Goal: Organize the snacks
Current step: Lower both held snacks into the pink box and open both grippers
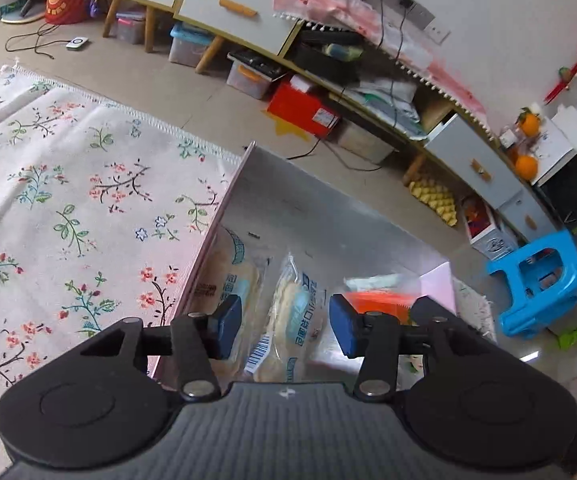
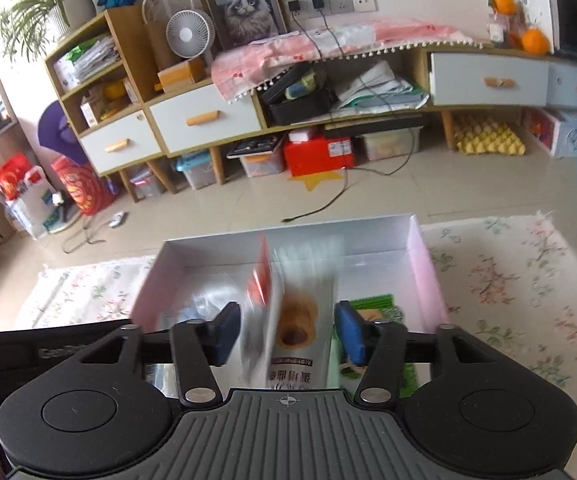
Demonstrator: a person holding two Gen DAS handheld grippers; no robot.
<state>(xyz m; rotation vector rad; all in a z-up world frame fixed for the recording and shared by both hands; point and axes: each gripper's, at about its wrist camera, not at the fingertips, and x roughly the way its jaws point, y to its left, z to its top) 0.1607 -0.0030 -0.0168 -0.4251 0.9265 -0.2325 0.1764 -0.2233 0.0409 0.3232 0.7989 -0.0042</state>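
Take the box [image 1: 328, 208] as your landmark; it sits on the floral rug [image 1: 68, 184]. Your left gripper [image 1: 285, 328] hangs over the box's near end with its blue pads [image 1: 230, 326] spread apart and gripping nothing. Below it, on the box floor, a clear-wrapped bread packet [image 1: 296, 320] lies between the pads, and the shiny left wall beside it carries what looks like the packet's reflection. Against the box's right wall lies an orange packet [image 1: 376, 300], blurred.

In your right wrist view the same box [image 2: 420, 256] stands open on the rug [image 2: 520, 280]. Your right gripper [image 2: 287, 332] is over its near end, pads [image 2: 348, 336] apart. A white snack pack with a roll picture [image 2: 298, 320] stands between them, motion-blurred; you cannot tell whether either pad touches it. Just left of it a red-edged packet [image 2: 260, 280] is upright. A green packet [image 2: 376, 312] lies at the box's right side.
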